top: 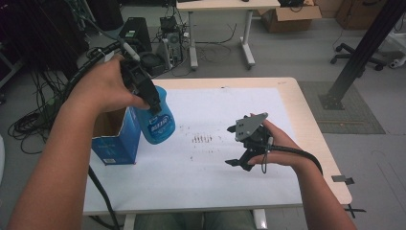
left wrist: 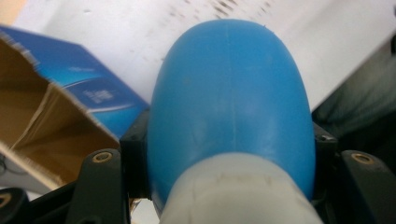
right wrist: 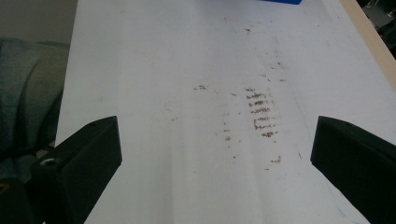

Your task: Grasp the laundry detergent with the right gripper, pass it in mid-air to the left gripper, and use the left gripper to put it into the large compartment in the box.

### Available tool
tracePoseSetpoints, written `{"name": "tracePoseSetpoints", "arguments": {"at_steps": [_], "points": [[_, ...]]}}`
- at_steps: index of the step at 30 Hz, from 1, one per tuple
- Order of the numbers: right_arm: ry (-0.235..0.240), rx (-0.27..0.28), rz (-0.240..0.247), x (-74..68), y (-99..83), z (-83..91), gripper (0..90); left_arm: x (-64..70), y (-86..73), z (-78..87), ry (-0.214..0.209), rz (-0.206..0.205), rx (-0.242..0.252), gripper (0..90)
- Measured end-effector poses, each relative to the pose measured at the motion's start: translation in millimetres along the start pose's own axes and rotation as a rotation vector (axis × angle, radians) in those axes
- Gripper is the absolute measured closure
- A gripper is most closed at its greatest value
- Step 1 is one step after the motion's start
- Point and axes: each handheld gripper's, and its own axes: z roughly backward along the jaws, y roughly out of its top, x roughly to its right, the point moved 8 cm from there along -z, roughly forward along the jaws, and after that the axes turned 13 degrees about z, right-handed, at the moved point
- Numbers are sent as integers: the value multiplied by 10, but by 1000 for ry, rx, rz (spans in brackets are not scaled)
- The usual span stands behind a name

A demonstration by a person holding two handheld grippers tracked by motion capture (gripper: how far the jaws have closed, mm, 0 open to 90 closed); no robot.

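Nearest the camera, the right gripper [top: 242, 160] hovers low over the white sheet [top: 215, 177], its jaws spread wide with nothing between them. Just beyond it, one patch of brown marks [top: 202, 140] stains the sheet; in the right gripper view the marks [right wrist: 259, 114] lie straight ahead between the jaws. Farther left, the left gripper [top: 152, 103] is clamped on the neck of one blue bottle [top: 158, 120], held tilted above the sheet. One open blue box [top: 115, 139] stands just beside the bottle at the table's left edge. Beyond the table [top: 306, 110], cables, a desk and cardboard boxes clutter the floor.
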Motion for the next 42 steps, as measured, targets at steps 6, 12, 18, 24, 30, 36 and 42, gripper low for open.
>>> {"name": "tracePoseSetpoints", "arguments": {"at_steps": [6,12,18,24,30,36,42], "points": [[12,-20,0,23,-27,72,20,-151,16,139,-3,143,26,384],[27,-44,-4,31,-57,118,21,-246,18,242,-32,272,46,384],[43,-58,-14,36,-91,142,22,-371,-2,322,-21,386,38,384],[58,-88,-11,28,-139,167,24,-560,-41,414,18,487,25,385],[53,-95,-11,49,-169,220,24,-743,-81,485,45,580,16,385],[62,-107,-10,51,-212,219,24,-947,-137,557,69,650,8,385],[68,-115,-15,57,-253,191,24,-1138,-210,609,94,708,5,384]]}}
